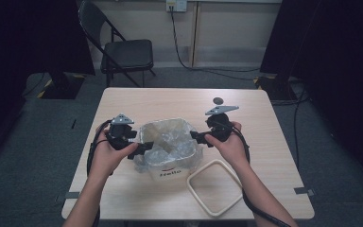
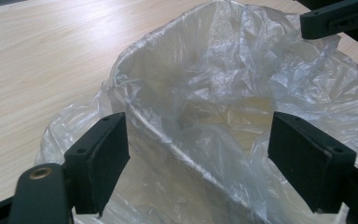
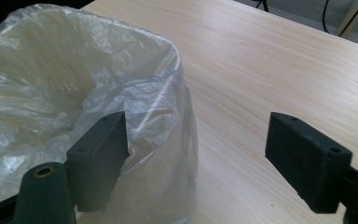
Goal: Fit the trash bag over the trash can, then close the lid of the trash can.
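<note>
Both grippers worked at fitting the plastic liner over the bin's rim.

The left gripper [image 2: 198, 154] stood with jaws spread astride the near rim of the plastic liner [image 2: 223, 88]; the right gripper [image 3: 198, 154] was likewise released, one jaw touching the liner's outer corner. One bin [image 1: 168, 172] sat mid-table [image 1: 137, 101], one square ring [image 1: 215, 187] just beside it. Best, I judge, to pinch film alone and draw it evenly outward over the rim.
</note>
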Available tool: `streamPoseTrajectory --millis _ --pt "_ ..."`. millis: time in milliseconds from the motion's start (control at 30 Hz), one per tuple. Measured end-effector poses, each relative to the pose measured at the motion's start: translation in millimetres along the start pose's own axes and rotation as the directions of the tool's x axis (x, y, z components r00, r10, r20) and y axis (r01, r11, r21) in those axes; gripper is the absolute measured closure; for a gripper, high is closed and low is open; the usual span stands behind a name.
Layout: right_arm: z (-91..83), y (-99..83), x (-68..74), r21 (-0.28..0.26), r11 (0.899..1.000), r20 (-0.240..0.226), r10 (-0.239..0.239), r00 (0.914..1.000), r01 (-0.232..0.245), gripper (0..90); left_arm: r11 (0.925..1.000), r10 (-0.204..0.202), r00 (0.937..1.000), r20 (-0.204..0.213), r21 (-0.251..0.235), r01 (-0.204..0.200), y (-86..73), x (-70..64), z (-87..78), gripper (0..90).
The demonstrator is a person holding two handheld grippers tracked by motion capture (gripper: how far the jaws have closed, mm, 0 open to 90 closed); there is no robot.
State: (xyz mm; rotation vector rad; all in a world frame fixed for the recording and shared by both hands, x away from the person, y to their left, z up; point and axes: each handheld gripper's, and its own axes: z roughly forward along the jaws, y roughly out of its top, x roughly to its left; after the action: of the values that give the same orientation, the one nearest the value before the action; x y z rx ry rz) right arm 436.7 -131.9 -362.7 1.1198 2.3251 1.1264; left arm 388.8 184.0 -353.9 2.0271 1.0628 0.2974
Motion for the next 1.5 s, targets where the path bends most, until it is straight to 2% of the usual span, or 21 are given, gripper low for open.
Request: streamPoseTrajectory --millis 133,200,233,300,400,567,667,800,967,1200,1500 --pt "-1.0 -4.7 -3.9 0.002 1.0 0.02 0.011 0.9997 -0.011 18.4 1.0 0.002 1.0 0.004 -0.001 -0.002 0.3 -1.8 0.9 19.8" --pt "2.6 -9.2 -1.2 0.022 1.0 0.0 -0.02 0.9998 0.02 20.1 1.0 0.0 1.0 0.001 0.001 0.0 0.2 -1.7 1.3 19.9" --pt "3.7 -11.0 -0.6 0.019 0.999 0.012 -0.029 0.9995 0.029 19.2 1.0 0.001 1.0 0.001 0.001 -0.001 0.0 -1.7 1.8 19.8" --pt "4.6 -12.8 -2.2 0.016 1.0 0.001 0.003 1.0 -0.003 19.2 1.0 0.001 1.0 0.003 0.003 -0.001 0.0 -2.3 2.6 19.8" --pt "6.0 -15.0 -4.1 0.034 0.999 0.011 0.019 0.9998 -0.02 18.4 1.0 0.001 1.0 0.003 0.003 -0.001 0.2 -4.0 3.7 19.8" --pt "5.7 -18.3 -4.3 0.039 0.999 0.008 0.023 0.9997 -0.023 18.4 1.0 0.004 1.0 0.001 0.005 -0.004 1.2 -5.4 4.9 19.8" --pt "0.0 -17.2 -5.0 0.027 0.999 0.004 0.038 0.9993 -0.038 18.1 1.0 0.006 1.0 0.003 0.007 -0.006 1.7 -6.5 5.6 19.8" --pt "-12.1 -11.7 -4.6 0.016 1.0 -0.007 0.014 0.9999 -0.014 16.6 0.9999 0.009 1.0 0.005 0.01 -0.009 2.9 -8.3 6.1 19.8" --pt "-30.8 -10.5 -10.6 0.004 1.0 0.016 0.003 0.9999 -0.003 16.5 0.9997 0.02 0.9998 0.002 0.011 -0.02 6.0 -13.4 6.1 19.3" --pt "-41.5 -29.4 -23.9 0.055 0.998 0.042 0.005 0.9991 -0.007 16.5 0.9996 0.027 0.9996 0.006 0.008 -0.027 10.0 -18.9 4.4 19.3" --pt "-36.3 -60.8 -33.7 0.107 0.994 0.055 -0.005 0.9985 -0.001 16.6 0.9998 0.02 0.9997 0.011 0.008 -0.02 8.4 -21.4 6.9 19.1"
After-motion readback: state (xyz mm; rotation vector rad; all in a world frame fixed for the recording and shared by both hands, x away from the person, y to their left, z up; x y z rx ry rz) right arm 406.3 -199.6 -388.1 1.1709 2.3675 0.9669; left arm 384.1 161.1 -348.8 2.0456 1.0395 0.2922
